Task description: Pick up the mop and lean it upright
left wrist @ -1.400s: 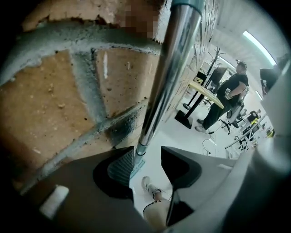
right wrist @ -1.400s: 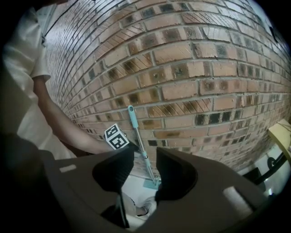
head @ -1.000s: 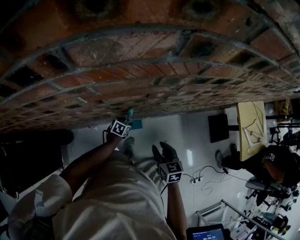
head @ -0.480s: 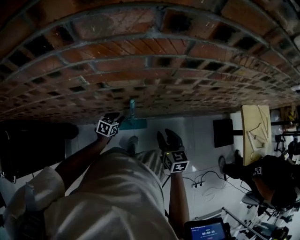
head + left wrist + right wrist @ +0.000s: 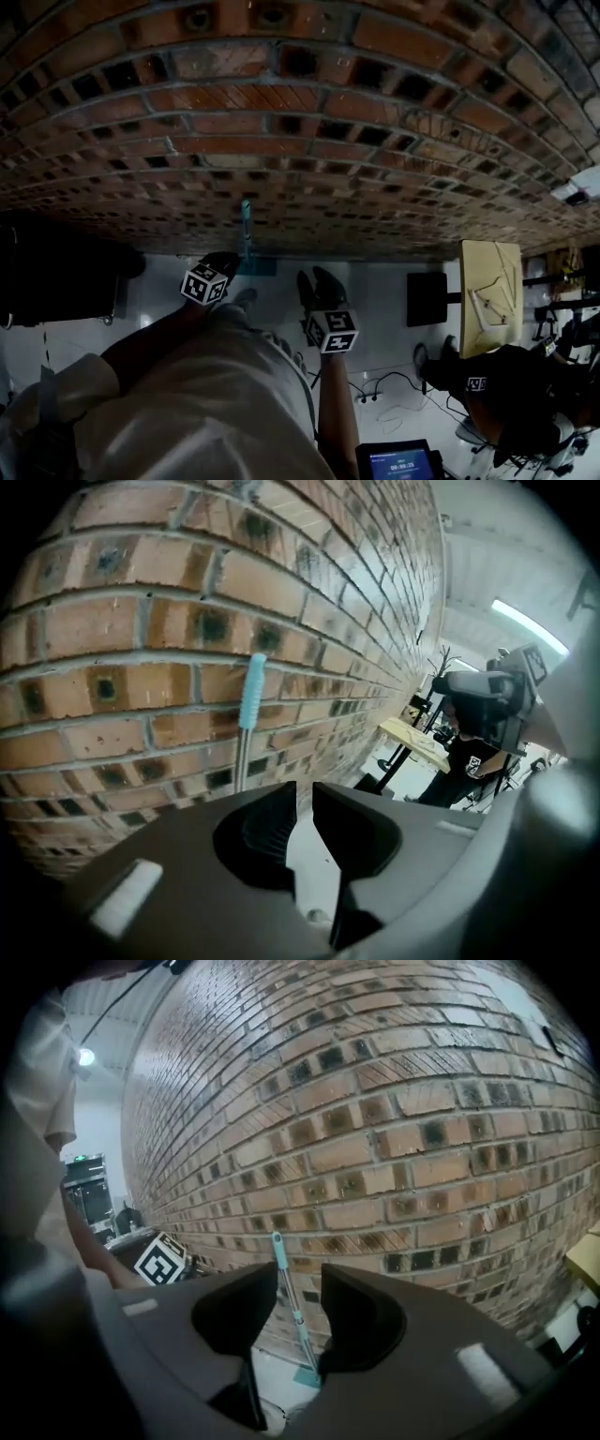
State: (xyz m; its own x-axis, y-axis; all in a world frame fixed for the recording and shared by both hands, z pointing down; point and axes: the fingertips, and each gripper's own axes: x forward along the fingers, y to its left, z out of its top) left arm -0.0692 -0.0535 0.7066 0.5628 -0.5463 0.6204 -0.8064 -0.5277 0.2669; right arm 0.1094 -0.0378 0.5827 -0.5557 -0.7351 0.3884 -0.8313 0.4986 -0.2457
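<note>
L tongs (image 5: 305,794) nearly together, have just been closing, thin slit left, nothing betw. them. R tongs (image 5: 298,1283) apart, empty; both held clear of the mop (image 5: 277,1249). Mop stands upright ahead, handle leaning on brick wall (image 5: 300,112), head on white floor (image 5: 375,272) at the wall's foot.

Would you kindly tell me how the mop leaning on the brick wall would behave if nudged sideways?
The mop would probably slide along the brick wall and topple, since it stands nearly upright. Its thin, straight pole looks stiff and likely light. The flat head may skid on the white floor.
</note>
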